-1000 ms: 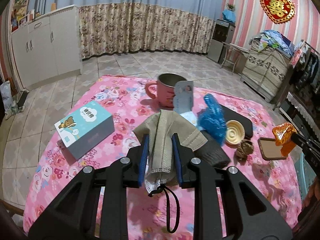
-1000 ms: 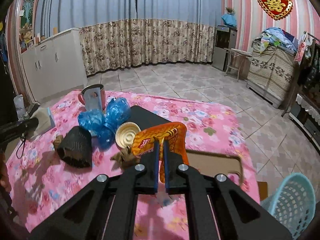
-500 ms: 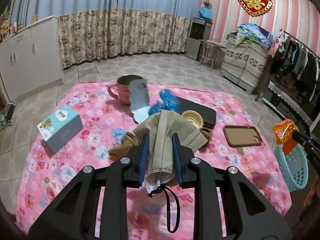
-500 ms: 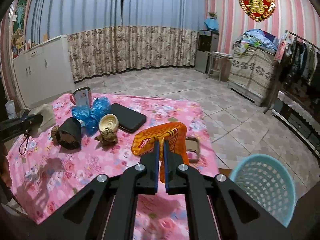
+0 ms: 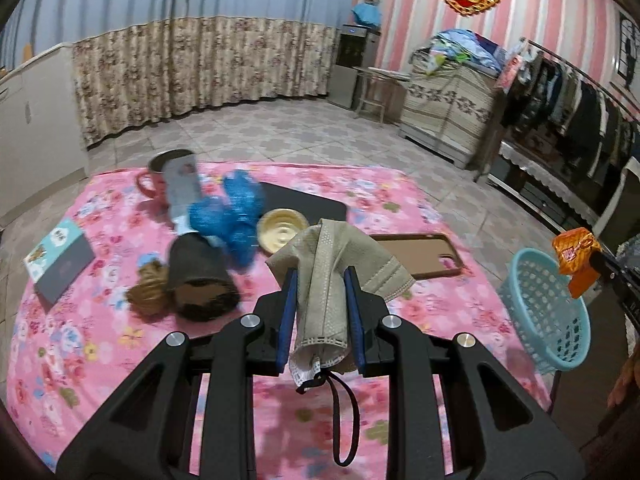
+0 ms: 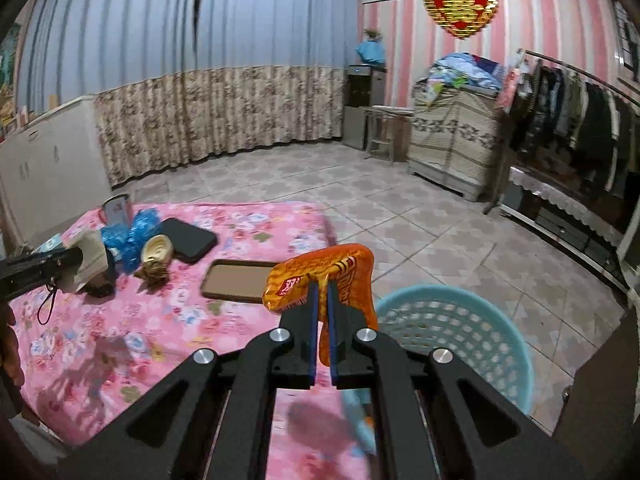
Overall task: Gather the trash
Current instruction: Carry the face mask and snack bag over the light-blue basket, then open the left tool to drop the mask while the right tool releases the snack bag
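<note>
Left gripper (image 5: pixel 320 276) clamps the face mask (image 5: pixel 332 264) above the table (image 5: pixel 400 184); right gripper (image 6: pixel 322 288) pinches an orange wrapper (image 6: pixel 320 270) near the basket (image 6: pixel 496 320) — neither dropped yet. Blue bags (image 5: pixel 232 216) etc. left.

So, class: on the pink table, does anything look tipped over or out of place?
Yes. A dark cup lies on its side beside crumpled brown paper, and crumpled blue plastic sits loose among the mug and phone case.
</note>
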### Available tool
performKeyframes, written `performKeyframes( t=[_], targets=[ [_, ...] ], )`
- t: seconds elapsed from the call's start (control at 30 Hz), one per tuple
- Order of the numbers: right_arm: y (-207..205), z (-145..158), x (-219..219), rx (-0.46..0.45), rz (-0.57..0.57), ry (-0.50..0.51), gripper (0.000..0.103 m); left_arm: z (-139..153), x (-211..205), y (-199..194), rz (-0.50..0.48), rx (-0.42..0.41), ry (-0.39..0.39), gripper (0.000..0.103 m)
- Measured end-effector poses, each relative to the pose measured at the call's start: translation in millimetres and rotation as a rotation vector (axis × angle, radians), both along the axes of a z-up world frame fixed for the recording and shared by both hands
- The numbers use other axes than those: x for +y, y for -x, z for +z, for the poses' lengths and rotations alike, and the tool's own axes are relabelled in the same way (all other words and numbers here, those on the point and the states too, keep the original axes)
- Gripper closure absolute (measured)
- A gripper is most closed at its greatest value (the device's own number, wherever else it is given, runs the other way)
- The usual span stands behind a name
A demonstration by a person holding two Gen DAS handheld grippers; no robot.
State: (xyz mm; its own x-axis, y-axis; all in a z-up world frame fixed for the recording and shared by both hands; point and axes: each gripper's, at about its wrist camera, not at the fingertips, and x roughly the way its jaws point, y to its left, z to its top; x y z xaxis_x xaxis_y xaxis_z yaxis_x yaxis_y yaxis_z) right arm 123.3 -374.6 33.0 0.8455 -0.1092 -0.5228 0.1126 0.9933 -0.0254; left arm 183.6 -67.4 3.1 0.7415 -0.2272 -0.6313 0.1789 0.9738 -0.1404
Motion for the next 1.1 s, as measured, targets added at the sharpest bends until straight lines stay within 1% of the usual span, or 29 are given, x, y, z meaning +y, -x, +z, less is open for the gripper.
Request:
performKeyframes(
  t=[0.13,0.3,0.43,0.63,0.73,0.97,1.1],
  targets=[
    [9,0,-28,-0.003,-0.062,-0.007,0.098,1,-31,-3,-0.055,0.001,0.002,0.081],
    [18,-3,-58,-0.004,-0.123,-0.019,0.098,3,-79,-5,-0.146,-0.004,-0.003,0.081],
    [19,-12,-81,0.011,-0.167,-0.037,0.098,3,-112,-8,-0.206,-0.002,0.000,0.081],
    [18,-24,-101,0.022,-0.209,-0.044,0.099,0,-168,-13,-0.289,-0.006,-0.021,0.081],
    [17,-28,-109,0.024,-0.221,-0.051,0.098,-2,-201,-10,-0.352,-0.009,-0.024,0.081],
    [13,-37,-132,0.036,-0.245,-0.072,0.099,-8,-257,-9,-0.438,-0.010,-0.038,0.081],
    [10,-39,-140,0.048,-0.254,-0.069,0.099,-9,-279,-8,-0.470,-0.013,-0.037,0.081]
  ],
)
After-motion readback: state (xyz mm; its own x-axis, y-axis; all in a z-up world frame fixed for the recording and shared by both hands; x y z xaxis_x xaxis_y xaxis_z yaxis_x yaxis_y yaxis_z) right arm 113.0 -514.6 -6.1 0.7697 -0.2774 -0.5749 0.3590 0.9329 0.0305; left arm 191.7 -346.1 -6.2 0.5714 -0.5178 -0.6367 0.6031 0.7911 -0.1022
